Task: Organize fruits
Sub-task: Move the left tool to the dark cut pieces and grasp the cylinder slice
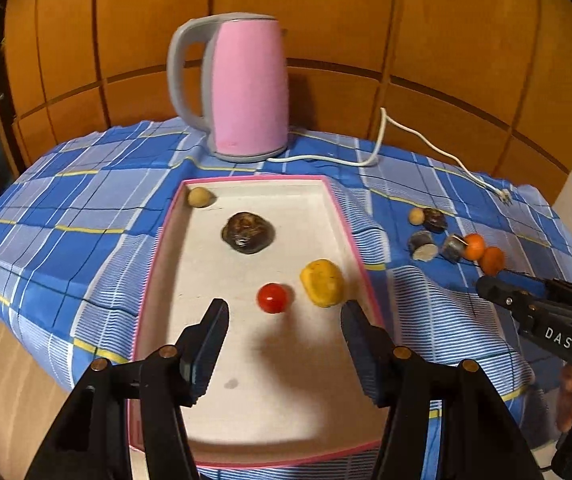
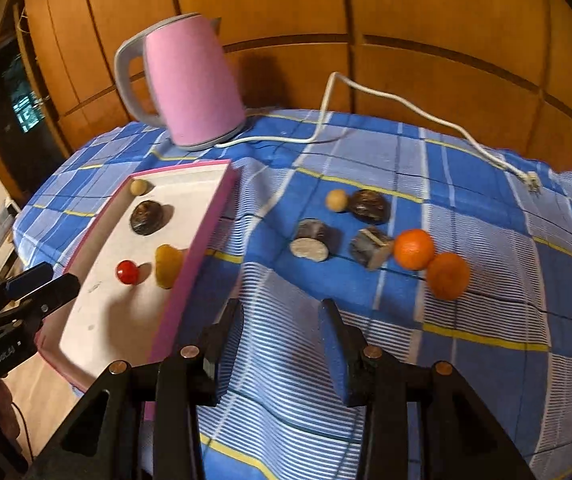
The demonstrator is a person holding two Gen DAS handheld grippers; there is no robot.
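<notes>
While I hold my left gripper (image 1: 286,320) over the near end of the pink-rimmed tray (image 1: 165,240), its jaws stand apart and nothing is between them. In the left wrist view the tray fills the middle of the frame. Inside it, a small tan ball (image 1: 199,197) lies in the far left corner, a dark brown fruit (image 1: 247,232) is below it toward the centre, a yellow fruit (image 1: 322,283) sits near the right wall, and a red tomato (image 1: 272,298) is just beside the yellow one, close above my left fingertips.

My right gripper (image 2: 281,320) is over the blue checked cloth (image 2: 486,200), to the right of the tray, at the lower centre of the right wrist view. Its jaws are also apart, more narrowly, and they hold nothing.

Above them in that view, the fruits outside the tray lie on the cloth: a second tan ball (image 2: 336,200) touching a dark fruit (image 2: 369,206), then two cut dark pieces, one (image 2: 311,240) on the left and one (image 2: 370,247) on the right. Two oranges (image 2: 414,249) touch each other at the right of the group.

A pink kettle (image 1: 247,88) stands on the cloth behind the tray, in the upper centre of the left wrist view, and its white cord (image 2: 406,108) runs to the right.
</notes>
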